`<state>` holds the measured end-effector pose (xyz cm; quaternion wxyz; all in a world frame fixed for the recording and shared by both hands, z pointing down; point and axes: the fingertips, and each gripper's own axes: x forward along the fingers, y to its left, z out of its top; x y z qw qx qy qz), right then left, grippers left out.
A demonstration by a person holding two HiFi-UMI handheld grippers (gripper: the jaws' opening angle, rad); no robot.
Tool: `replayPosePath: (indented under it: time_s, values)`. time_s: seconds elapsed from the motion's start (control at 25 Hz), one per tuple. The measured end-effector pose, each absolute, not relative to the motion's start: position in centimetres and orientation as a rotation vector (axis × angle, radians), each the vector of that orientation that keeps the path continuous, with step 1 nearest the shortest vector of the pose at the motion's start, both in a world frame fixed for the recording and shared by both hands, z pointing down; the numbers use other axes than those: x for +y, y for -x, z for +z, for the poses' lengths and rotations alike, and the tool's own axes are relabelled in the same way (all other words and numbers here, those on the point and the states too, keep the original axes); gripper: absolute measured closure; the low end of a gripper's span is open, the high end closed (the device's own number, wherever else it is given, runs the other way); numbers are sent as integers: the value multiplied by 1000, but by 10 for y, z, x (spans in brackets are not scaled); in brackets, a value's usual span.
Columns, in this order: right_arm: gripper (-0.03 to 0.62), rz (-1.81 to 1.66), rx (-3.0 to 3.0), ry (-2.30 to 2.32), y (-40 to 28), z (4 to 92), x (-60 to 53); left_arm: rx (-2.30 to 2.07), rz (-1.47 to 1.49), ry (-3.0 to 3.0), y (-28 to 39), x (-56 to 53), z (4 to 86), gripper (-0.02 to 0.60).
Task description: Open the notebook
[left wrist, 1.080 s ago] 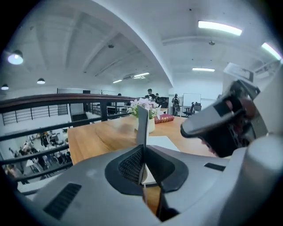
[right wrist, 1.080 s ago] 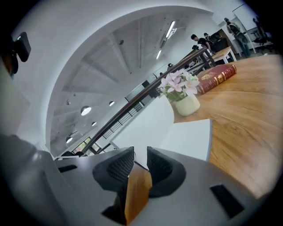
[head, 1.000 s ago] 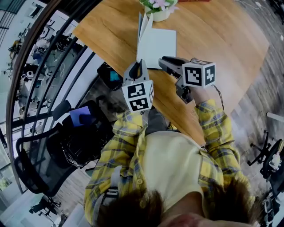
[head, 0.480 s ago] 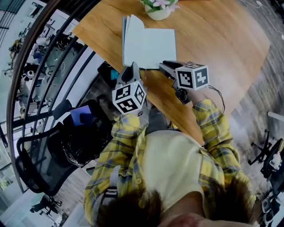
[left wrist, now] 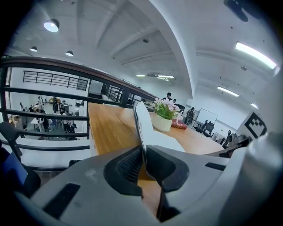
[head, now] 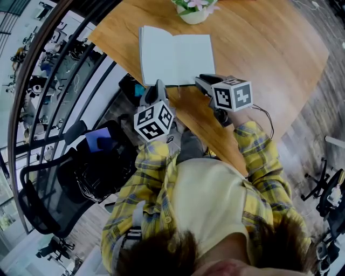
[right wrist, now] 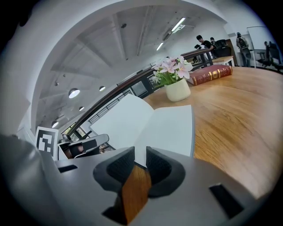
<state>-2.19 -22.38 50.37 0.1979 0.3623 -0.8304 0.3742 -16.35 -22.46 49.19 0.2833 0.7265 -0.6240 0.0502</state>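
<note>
The notebook (head: 186,54) lies spread open on the wooden table (head: 264,48), blank pages up. My left gripper (head: 158,86) is at its near left edge, by the table's edge. In the left gripper view the left cover (left wrist: 139,123) runs edge-on between the jaws of my left gripper (left wrist: 143,154). These jaws are opening, and the pads still touch the cover. My right gripper (head: 199,80) rests at the near edge of the right page. In the right gripper view the jaws of that gripper (right wrist: 140,161) are closing with only bare wood between them. The notebook (right wrist: 170,126) starts just beyond the tips.
A white pot of pink flowers (head: 191,12) stands behind the notebook, and a red book (right wrist: 210,74) lies farther back. A dark railing (head: 64,75) runs close along the table's left edge. An office chair (head: 54,183) stands below it.
The left cover has swung from upright down to the left, so the notebook now lies spread open. My left gripper moved left and lower with it. The right gripper sank slightly.
</note>
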Motion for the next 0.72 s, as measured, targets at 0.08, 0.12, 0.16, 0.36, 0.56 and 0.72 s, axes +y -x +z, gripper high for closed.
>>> replayPosePath:
  time_s: [0.08, 0.12, 0.16, 0.36, 0.56, 0.72]
  values:
    - [457, 1050, -2321, -1007, 23, 506, -223, -1676, 135, -1930, 167, -221, 496, 548]
    - [457, 1051, -2321, -1006, 23, 506, -222, -1679, 133, -1920, 168, -219, 498, 546]
    - [457, 1050, -2322, -1005, 23, 506, -222, -1681, 131, -1910, 170, -217, 500, 545]
    - [457, 1033, -2326, -1005, 25, 504, -221, -1680, 135, -1881, 173, -210, 506, 532]
    - [457, 1026, -2327, -976, 33, 507, -217, -1681, 143, -1883, 175, -205, 509, 522]
    - [457, 1035, -2328, -961, 37, 509, -213, -1668, 144, -1875, 176, -202, 512, 515]
